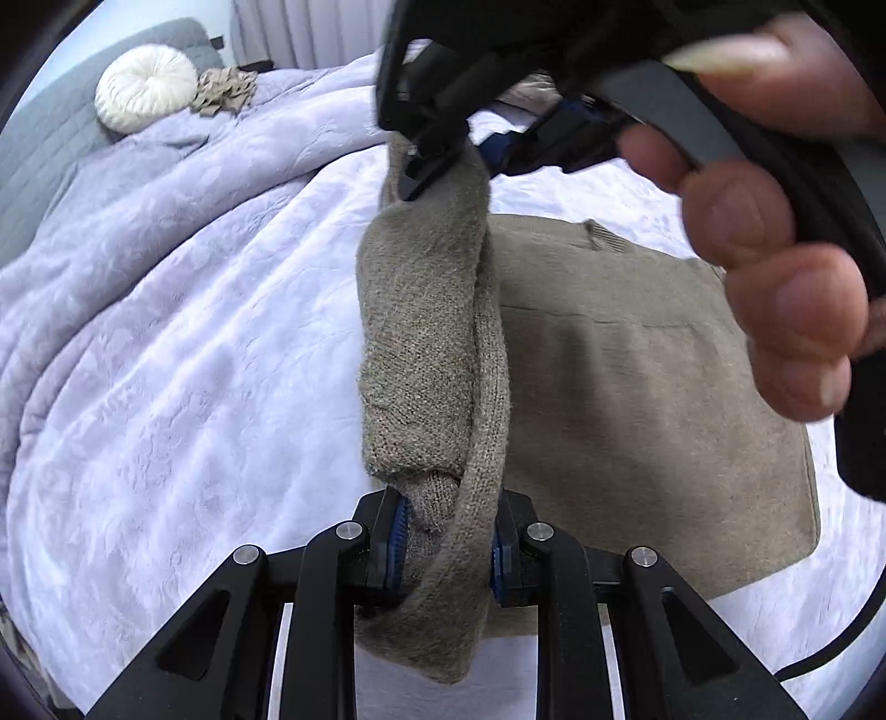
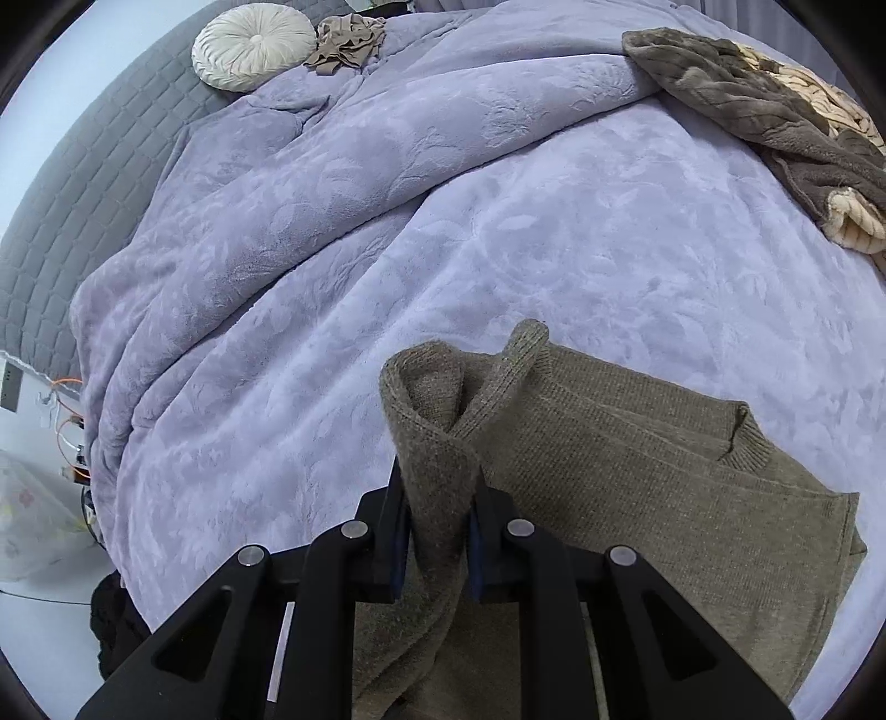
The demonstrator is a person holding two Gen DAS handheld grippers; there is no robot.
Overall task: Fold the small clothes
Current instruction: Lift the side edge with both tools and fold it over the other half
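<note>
An olive-brown knit sweater (image 1: 637, 387) lies flat on the lilac bedspread (image 1: 194, 343), collar at the far side. In the left wrist view my left gripper (image 1: 448, 548) is shut on one end of a lifted fold of its edge (image 1: 426, 332). That fold stretches up to my right gripper (image 1: 423, 166), shut on the other end and held by a person's hand (image 1: 775, 310). In the right wrist view the right gripper (image 2: 440, 537) pinches the raised sweater edge (image 2: 437, 421), and the sweater (image 2: 637, 471) spreads to the right with its ribbed collar (image 2: 742, 443) showing.
A round cream cushion (image 2: 252, 44) and a crumpled beige garment (image 2: 346, 41) sit near the grey headboard (image 2: 66, 210). A brown and cream blanket pile (image 2: 775, 111) lies at the far right. The bed's left edge drops to a floor with orange cables (image 2: 69, 432).
</note>
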